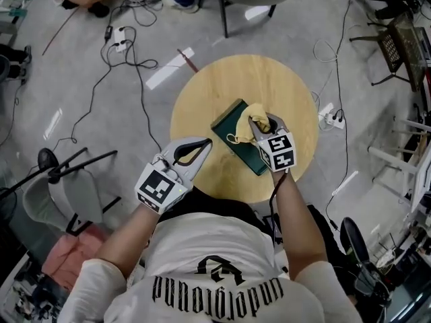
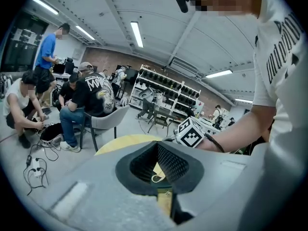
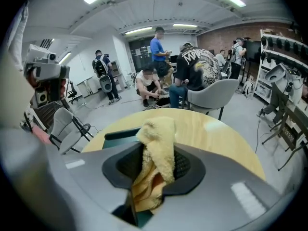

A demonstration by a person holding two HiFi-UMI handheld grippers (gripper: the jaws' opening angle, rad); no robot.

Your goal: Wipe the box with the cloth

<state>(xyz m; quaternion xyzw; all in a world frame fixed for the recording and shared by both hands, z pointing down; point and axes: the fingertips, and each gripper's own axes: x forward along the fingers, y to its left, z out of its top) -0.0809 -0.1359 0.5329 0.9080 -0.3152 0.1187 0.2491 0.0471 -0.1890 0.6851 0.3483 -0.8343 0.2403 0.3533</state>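
Observation:
A dark green box (image 1: 237,142) lies flat near the middle of the round wooden table (image 1: 283,86). A yellow cloth (image 1: 244,124) is bunched on the box's far right part. My right gripper (image 1: 258,122) is shut on the cloth and holds it down on the box. In the right gripper view the cloth (image 3: 158,146) hangs out between the jaws, with the box (image 3: 118,137) behind it. My left gripper (image 1: 204,144) hovers at the table's near left edge, beside the box, shut with nothing in it. In the left gripper view, that left gripper (image 2: 158,146) points toward the table (image 2: 120,142).
Cables and a power strip (image 1: 120,38) lie on the floor to the left, another power strip (image 1: 333,118) to the right. A grey chair (image 1: 74,194) stands at my left. People sit on a grey chair (image 3: 211,93) and on the floor beyond the table.

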